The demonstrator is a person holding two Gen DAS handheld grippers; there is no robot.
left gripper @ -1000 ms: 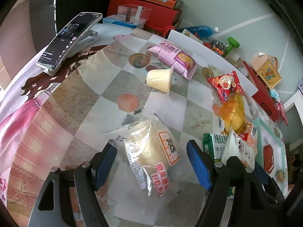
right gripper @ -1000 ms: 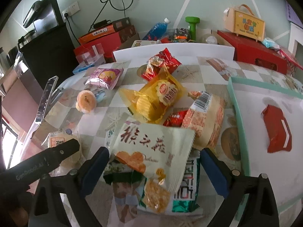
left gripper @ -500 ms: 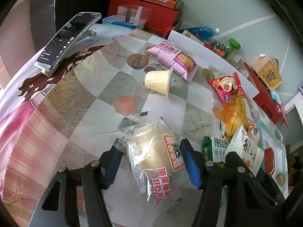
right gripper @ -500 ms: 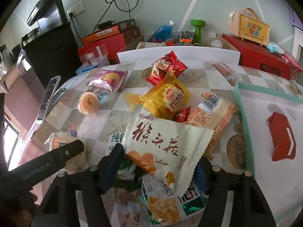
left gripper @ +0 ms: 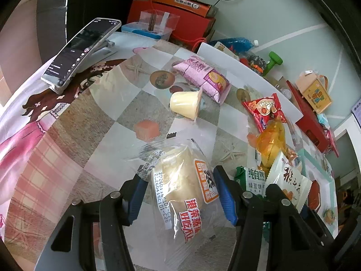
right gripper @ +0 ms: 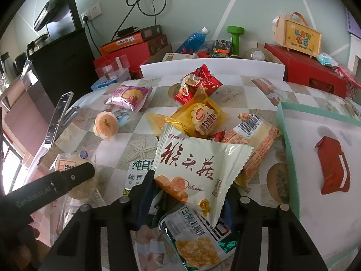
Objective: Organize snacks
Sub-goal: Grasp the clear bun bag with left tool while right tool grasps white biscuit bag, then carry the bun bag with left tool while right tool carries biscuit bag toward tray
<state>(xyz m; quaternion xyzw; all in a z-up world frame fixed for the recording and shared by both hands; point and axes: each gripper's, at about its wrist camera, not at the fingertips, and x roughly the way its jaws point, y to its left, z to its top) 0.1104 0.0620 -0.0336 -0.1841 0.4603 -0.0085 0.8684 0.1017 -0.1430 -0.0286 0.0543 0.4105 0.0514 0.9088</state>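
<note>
My left gripper [left gripper: 179, 195] is shut on a clear-wrapped steamed cake [left gripper: 182, 187], its blue pads pressing both sides. My right gripper [right gripper: 188, 194] is shut on a cream snack packet with red writing [right gripper: 198, 162], held tilted above the pile. Under it lie a green biscuit pack [right gripper: 137, 171] and a corn snack bag [right gripper: 198, 241]. On the table lie a yellow bread pack [right gripper: 198, 117], a red pack [right gripper: 198, 83], a pink pack [left gripper: 203, 76], a pudding cup [left gripper: 186, 102] and an orange striped pack [right gripper: 255, 140].
A teal-rimmed white tray [right gripper: 286, 133] with a red packet [right gripper: 334, 171] sits at the right. A phone on a stand [left gripper: 79, 49] stands at the left. Red boxes [left gripper: 176, 22], a white board [right gripper: 212, 67] and clutter line the back edge.
Both grippers have closed: the left onto the steamed cake, the right onto the cream packet, which has lifted and tilted up off the pile.
</note>
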